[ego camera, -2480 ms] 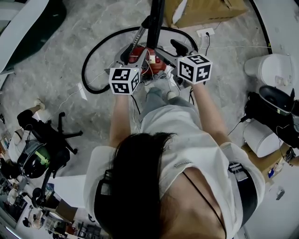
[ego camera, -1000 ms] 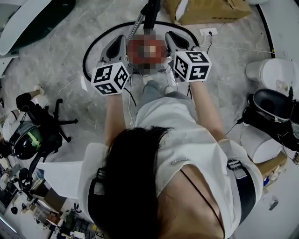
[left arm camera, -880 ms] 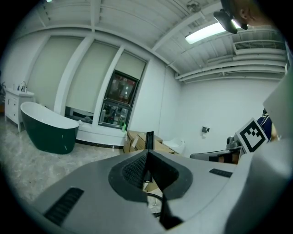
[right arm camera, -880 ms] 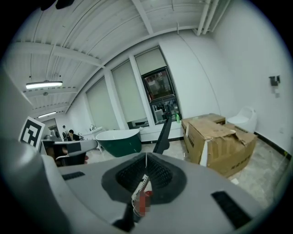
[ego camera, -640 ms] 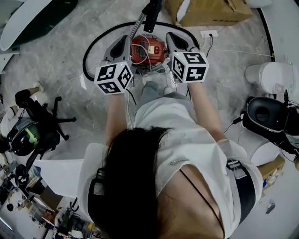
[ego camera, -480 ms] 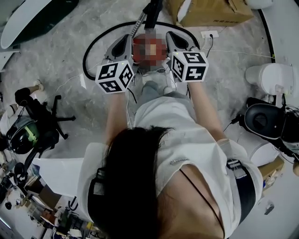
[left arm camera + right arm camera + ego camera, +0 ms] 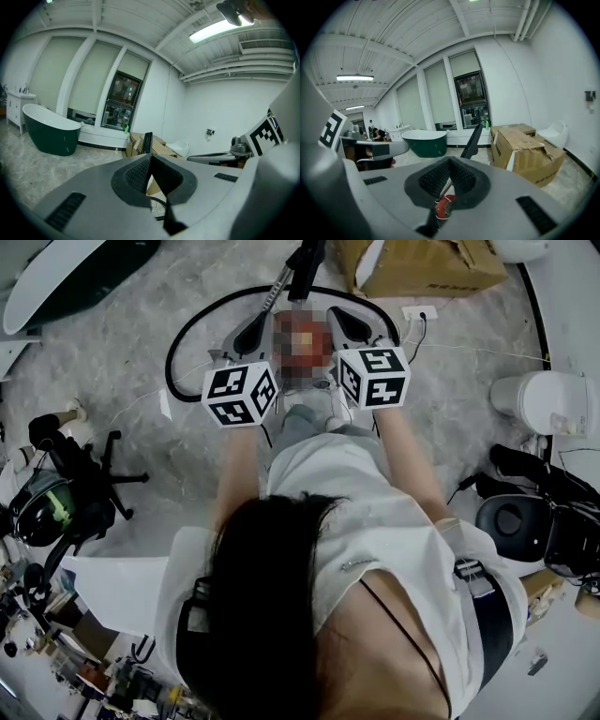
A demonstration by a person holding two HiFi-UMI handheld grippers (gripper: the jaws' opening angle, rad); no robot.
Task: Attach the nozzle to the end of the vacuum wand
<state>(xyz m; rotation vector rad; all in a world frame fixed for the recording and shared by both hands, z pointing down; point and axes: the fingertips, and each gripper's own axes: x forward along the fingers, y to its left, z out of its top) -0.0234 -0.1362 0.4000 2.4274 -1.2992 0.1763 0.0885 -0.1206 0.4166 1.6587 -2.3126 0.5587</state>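
A black vacuum wand (image 7: 307, 262) stands upright from the red vacuum body (image 7: 302, 341) on the floor ahead of me; that body is partly under a mosaic patch. I cannot make out a nozzle. My left gripper (image 7: 255, 329) hangs left of the body and my right gripper (image 7: 339, 322) right of it, neither touching it. In the left gripper view the left gripper (image 7: 150, 159) is shut and empty, with the wand (image 7: 147, 142) beyond. The right gripper (image 7: 450, 163) is shut too, the wand (image 7: 472, 139) past it and the red body (image 7: 445, 206) showing below the jaws.
A black hose (image 7: 184, 341) loops on the marble floor left of the vacuum. A cardboard box (image 7: 422, 263) and a power strip (image 7: 413, 311) lie beyond, a dark green bathtub (image 7: 56, 277) far left. A black office chair (image 7: 84, 493) is left, white toilets (image 7: 548, 399) right.
Both grippers have pulled back from the red body and spread to either side. Over the last second the left gripper drifted right toward the vacuum, and the right gripper rolled slightly.
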